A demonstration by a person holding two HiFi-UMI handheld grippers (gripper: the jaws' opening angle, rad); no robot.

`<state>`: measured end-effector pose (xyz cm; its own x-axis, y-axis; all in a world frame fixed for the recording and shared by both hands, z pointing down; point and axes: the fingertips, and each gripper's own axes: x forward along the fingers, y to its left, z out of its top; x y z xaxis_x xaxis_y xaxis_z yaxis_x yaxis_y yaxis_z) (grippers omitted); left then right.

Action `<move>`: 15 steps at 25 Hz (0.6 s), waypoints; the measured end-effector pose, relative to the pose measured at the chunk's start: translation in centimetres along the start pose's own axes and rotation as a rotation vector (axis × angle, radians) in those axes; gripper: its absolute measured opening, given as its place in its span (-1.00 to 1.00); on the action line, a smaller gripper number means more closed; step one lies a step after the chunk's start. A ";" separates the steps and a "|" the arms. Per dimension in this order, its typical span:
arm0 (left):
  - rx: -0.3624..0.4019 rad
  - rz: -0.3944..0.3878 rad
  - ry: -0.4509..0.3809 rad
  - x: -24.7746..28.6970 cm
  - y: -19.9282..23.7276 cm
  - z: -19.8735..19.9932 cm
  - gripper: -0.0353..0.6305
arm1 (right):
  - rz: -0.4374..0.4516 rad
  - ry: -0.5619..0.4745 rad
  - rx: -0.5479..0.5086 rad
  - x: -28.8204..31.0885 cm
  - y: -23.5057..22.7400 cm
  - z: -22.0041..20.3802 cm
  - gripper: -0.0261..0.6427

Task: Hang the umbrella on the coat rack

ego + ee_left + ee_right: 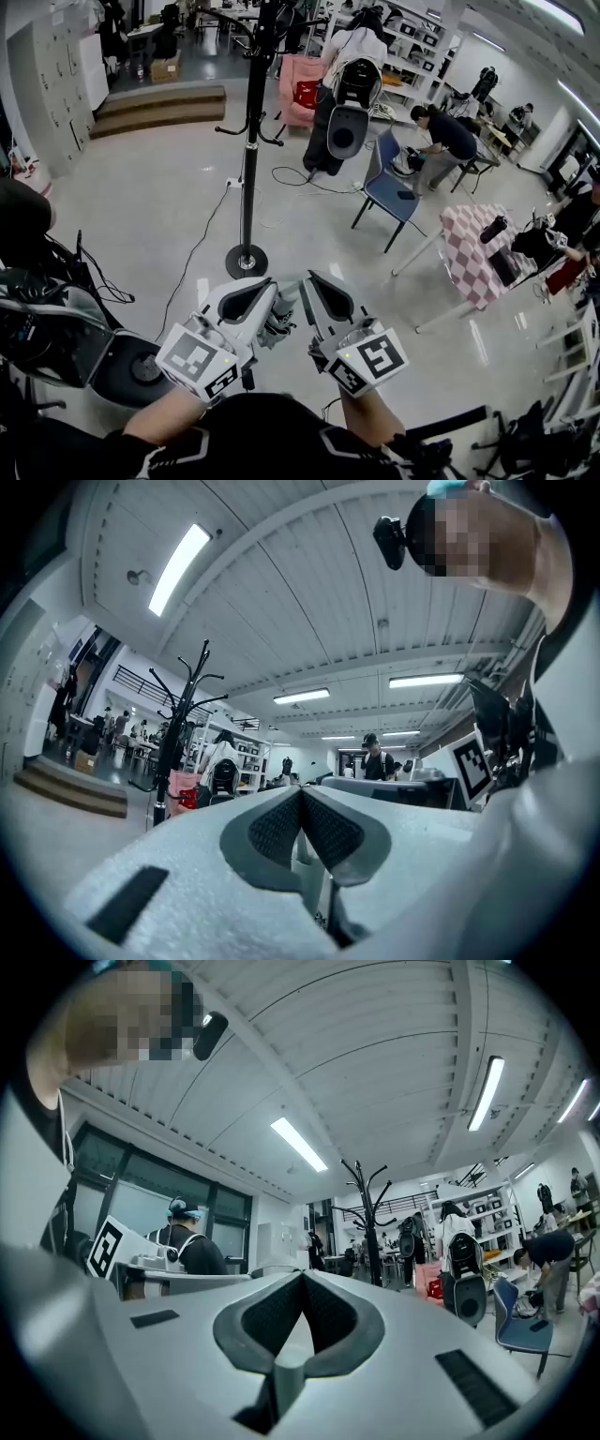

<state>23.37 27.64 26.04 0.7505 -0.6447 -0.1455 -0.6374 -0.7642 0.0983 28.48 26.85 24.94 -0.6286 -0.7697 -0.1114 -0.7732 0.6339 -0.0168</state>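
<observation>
The black coat rack stands on the grey floor ahead of me, its round base just beyond both grippers. No umbrella shows in any view. My left gripper and right gripper are held side by side low in the head view, both pointing toward the rack. Each is shut, its dark pads meeting at the tips with nothing between them. The left gripper has the coat rack to its left, while the right gripper has the coat rack a little to its right.
A blue chair and a table with a checkered cloth stand to the right. A person with a backpack stands behind the rack, another bends over. Steps lie far left, cables cross the floor, and black equipment sits near left.
</observation>
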 end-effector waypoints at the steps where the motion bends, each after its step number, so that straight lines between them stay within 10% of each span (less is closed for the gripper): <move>1: 0.002 0.000 -0.003 -0.1 0.2 0.1 -0.86 | 0.003 -0.002 0.003 0.1 0.1 0.0 -0.90; 15: -0.020 -0.002 -0.025 -2.9 3.3 0.3 -0.86 | 0.014 -0.003 0.048 3.5 3.2 -0.5 -0.90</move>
<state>19.00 27.01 26.50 0.7469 -0.6427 -0.1704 -0.6321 -0.7658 0.1178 23.80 26.16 24.99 -0.6391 -0.7605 -0.1152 -0.7594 0.6477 -0.0624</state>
